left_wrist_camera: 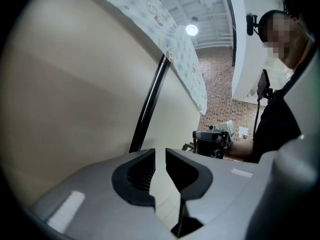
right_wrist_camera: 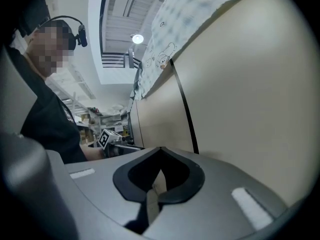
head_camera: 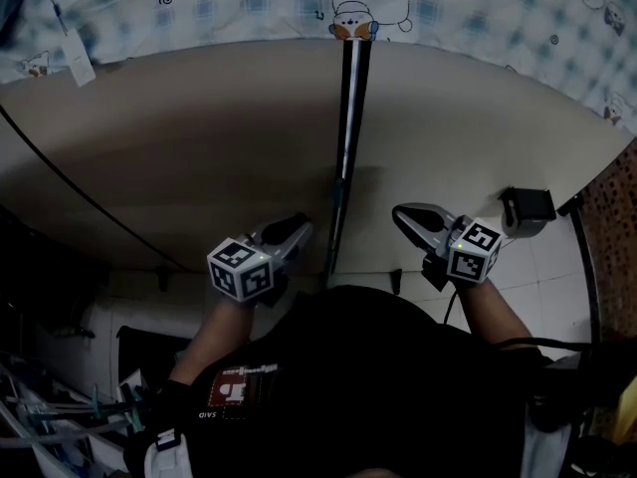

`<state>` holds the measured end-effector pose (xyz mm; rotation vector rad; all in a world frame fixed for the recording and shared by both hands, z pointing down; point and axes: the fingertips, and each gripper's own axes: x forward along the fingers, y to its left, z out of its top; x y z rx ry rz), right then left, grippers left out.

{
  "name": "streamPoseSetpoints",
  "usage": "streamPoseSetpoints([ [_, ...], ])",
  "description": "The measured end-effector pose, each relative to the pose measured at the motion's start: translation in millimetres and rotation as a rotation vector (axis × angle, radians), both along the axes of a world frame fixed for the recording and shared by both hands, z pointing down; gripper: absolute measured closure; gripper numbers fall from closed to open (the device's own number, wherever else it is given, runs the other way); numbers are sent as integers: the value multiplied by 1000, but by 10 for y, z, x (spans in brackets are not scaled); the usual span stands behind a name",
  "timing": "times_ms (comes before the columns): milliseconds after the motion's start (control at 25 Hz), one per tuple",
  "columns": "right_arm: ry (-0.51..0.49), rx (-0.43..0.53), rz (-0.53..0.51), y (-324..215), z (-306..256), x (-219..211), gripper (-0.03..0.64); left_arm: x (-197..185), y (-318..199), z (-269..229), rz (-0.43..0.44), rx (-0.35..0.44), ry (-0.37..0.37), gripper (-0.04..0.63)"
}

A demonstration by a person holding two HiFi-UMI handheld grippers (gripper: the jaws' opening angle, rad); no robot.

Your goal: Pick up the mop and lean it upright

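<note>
The mop's black handle (head_camera: 350,108) stands upright against the beige wall panel (head_camera: 199,137), and its top touches the patterned cloth. It turns silver lower down (head_camera: 336,217). Neither gripper touches it. My left gripper (head_camera: 289,235) is just left of the handle, its jaws a narrow gap apart with nothing between them. My right gripper (head_camera: 408,217) is just right of it and shut on nothing. The left gripper view has the handle (left_wrist_camera: 150,104) beyond my left gripper (left_wrist_camera: 160,151). The right gripper view has the handle (right_wrist_camera: 184,109) past my right gripper (right_wrist_camera: 160,149).
A blue-checked cloth (head_camera: 299,8) hangs above the panel. A thin black cable (head_camera: 80,192) crosses the panel at the left. A black box (head_camera: 528,207) sits on the floor tiles at the right. A cluttered rack (head_camera: 50,416) stands at lower left.
</note>
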<state>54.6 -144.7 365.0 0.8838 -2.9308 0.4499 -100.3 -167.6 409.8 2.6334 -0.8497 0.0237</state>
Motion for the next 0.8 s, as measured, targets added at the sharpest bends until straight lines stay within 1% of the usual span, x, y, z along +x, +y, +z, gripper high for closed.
streamPoseSetpoints([
  [240,29,8,-23,76,29,-46,604,11,45,7,-1,-3,1,531],
  [800,35,-13,-58,139,132,-101,604,-11,98,26,-11,-10,-1,531],
])
